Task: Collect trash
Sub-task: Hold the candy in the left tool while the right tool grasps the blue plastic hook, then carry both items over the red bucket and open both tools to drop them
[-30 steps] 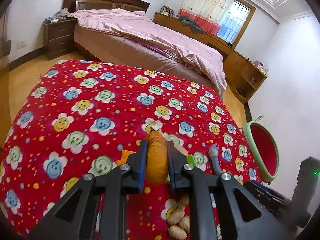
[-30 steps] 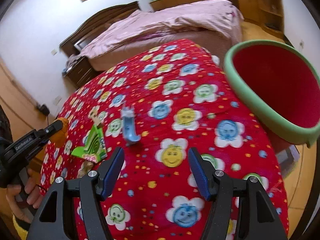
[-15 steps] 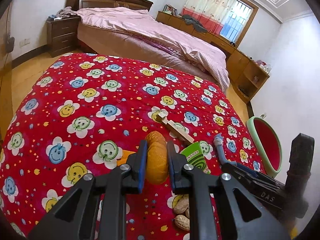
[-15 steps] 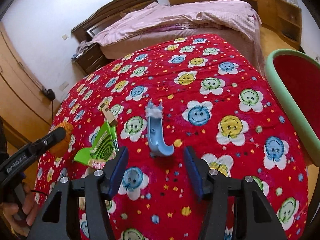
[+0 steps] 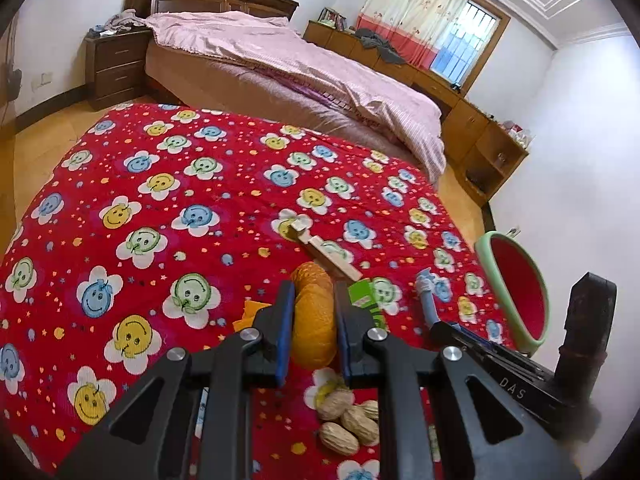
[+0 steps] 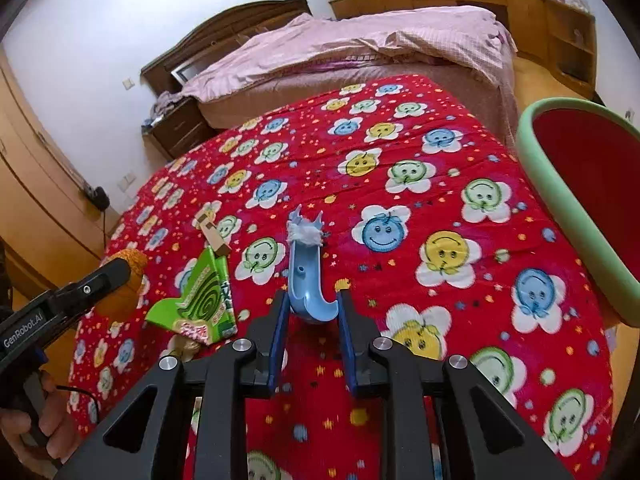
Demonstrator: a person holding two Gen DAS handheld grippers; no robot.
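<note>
My left gripper (image 5: pixel 313 296) is shut on an orange peel (image 5: pixel 314 320) and holds it above the red smiley-flower cloth (image 5: pixel 168 208). It also shows in the right wrist view (image 6: pixel 120 276) at the left. My right gripper (image 6: pixel 313 312) stands with its jaws close around the near end of a blue curved plastic piece (image 6: pixel 306 276) that lies on the cloth; contact with the pads is unclear. A green wrapper (image 6: pixel 200 300), a wooden stick (image 5: pixel 328 254) and peanuts (image 5: pixel 348 420) lie on the cloth. The red bin with a green rim (image 6: pixel 576 200) is at the right.
A bed with a pink cover (image 5: pixel 280 68) stands behind the table. A nightstand (image 5: pixel 114 66) is at the far left, wooden cabinets (image 5: pixel 472 128) along the far right wall. An orange scrap (image 5: pixel 250 312) lies under my left gripper.
My right gripper moved forward onto the blue piece and its jaws narrowed around it. My left gripper kept hold of the orange peel and drew back a little.
</note>
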